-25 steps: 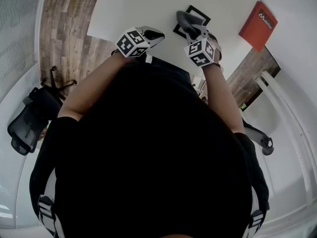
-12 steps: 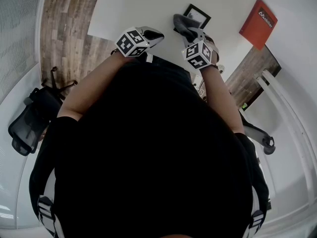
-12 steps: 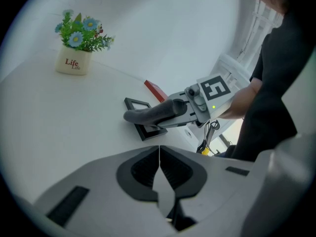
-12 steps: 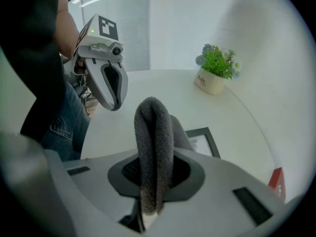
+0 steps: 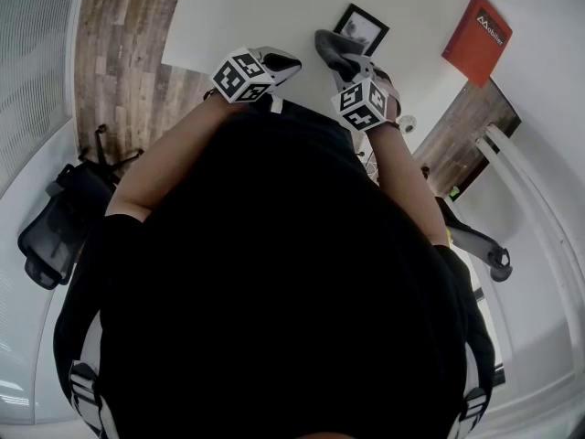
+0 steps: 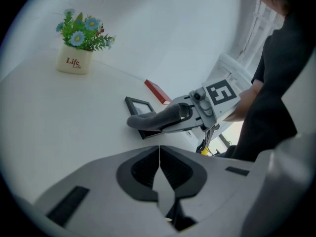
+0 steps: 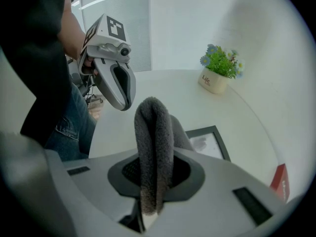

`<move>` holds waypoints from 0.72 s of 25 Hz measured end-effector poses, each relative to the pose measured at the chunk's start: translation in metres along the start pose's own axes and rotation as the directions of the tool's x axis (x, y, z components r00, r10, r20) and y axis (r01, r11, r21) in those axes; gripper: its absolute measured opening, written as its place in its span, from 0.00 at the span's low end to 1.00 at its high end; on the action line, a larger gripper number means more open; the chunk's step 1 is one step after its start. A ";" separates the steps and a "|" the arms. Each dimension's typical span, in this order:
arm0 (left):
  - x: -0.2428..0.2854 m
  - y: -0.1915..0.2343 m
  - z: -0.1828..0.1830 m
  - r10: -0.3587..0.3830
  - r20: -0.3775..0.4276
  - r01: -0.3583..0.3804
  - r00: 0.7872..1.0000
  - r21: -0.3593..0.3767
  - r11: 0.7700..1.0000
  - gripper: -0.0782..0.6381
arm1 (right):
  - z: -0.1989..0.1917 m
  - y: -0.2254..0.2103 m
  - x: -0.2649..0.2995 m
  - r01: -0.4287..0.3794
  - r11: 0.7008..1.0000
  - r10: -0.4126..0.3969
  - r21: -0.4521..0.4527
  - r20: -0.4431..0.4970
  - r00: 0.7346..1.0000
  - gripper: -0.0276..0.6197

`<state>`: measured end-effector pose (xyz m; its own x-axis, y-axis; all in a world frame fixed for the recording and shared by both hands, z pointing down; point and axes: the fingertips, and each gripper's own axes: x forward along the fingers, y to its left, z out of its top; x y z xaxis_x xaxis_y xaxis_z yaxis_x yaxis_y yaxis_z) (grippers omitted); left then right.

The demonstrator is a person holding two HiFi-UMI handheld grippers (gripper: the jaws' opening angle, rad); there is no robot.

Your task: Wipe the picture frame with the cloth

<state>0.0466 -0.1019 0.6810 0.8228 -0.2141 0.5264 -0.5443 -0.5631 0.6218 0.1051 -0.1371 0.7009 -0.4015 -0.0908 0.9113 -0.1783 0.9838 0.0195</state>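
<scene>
At upper centre, the left gripper (image 5: 285, 63) hung over the table (image 5: 247, 7) edge, its fingers pressed together on nothing. Just right of it, the right gripper (image 5: 352, 62) had its fingers clamped on the cloth (image 5: 329, 44), beside the frame (image 5: 363, 27) lying on the table at upper right.

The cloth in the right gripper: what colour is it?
The cloth is plain dark grey with a fuzzy pile; it shows best in the right gripper view.

Head overhead; others low; picture frame (image 5: 363, 27) shared
</scene>
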 end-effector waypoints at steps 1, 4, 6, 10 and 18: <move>0.000 0.000 0.000 0.000 -0.002 0.000 1.000 0.001 1.000 0.13 | 0.000 0.001 0.000 -0.001 1.000 0.001 0.000 0.001 1.000 0.11; 0.001 0.000 -0.001 -0.001 -0.007 0.001 1.000 0.003 1.000 0.13 | -0.001 0.005 0.000 -0.002 1.000 0.002 -0.002 0.002 1.000 0.11; 0.001 -0.002 -0.002 -0.005 -0.009 0.005 1.000 0.004 1.000 0.13 | -0.001 0.007 -0.001 -0.003 1.000 0.003 0.000 0.002 1.000 0.11; 0.000 -0.002 -0.003 -0.007 -0.019 0.007 1.000 0.010 1.000 0.13 | 0.001 0.010 -0.002 -0.004 1.000 0.004 0.005 0.005 1.000 0.11; 0.001 0.000 -0.001 -0.013 -0.027 0.014 1.000 0.023 1.000 0.13 | 0.002 0.015 -0.007 -0.014 0.999 0.014 0.028 0.010 1.000 0.11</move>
<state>0.0470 -0.1007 0.6818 0.8252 -0.1850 0.5336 -0.5290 -0.5840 0.6157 0.1038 -0.1219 0.6937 -0.4131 -0.0789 0.9072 -0.1981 0.9802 -0.0050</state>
